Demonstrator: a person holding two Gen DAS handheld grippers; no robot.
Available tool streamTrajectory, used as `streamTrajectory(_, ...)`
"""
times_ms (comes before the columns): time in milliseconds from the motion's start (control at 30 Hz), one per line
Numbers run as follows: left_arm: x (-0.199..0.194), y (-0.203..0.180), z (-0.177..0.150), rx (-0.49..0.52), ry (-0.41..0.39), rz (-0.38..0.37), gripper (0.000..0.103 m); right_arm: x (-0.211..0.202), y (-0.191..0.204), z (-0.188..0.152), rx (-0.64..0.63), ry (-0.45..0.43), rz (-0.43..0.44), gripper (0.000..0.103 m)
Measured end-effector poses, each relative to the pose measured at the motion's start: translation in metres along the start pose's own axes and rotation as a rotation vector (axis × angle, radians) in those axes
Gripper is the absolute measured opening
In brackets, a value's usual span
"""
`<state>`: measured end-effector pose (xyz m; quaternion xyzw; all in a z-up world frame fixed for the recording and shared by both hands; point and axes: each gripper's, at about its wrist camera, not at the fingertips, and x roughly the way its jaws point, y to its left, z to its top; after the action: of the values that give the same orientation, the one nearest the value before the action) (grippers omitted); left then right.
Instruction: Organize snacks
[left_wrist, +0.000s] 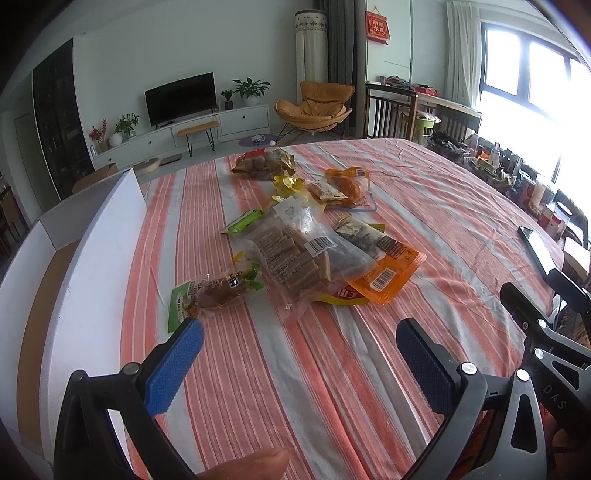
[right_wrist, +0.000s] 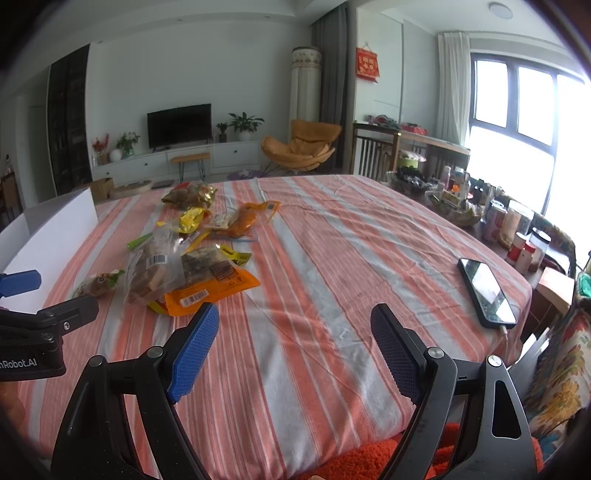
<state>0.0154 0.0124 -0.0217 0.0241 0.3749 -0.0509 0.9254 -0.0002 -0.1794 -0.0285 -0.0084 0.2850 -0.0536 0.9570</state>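
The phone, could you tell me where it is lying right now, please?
The phone lies flat on the striped tablecloth near the table's right edge in the right wrist view, well apart from the snack pile and beside the jars by the window.

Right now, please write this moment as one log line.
left gripper: open, empty | right gripper: open, empty | snack packets: scattered on striped tablecloth | white box: left of snacks

both wrist views low over table (left_wrist: 424, 177), sharing snack pile (left_wrist: 306, 251)
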Motion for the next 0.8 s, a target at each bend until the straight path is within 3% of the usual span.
streamTrajectory(567,0.005,0.0,-0.003,0.001,0.019,-0.003,0.103,0.0,0.0,0.0,0.005,0.003,0.003,0.087)
streamTrajectory(800,0.019,0.002,-0.008,-0.005,0.084,-0.018,0.103,0.0,-0.002,0.0,0.007,0.004,0.005,0.087)
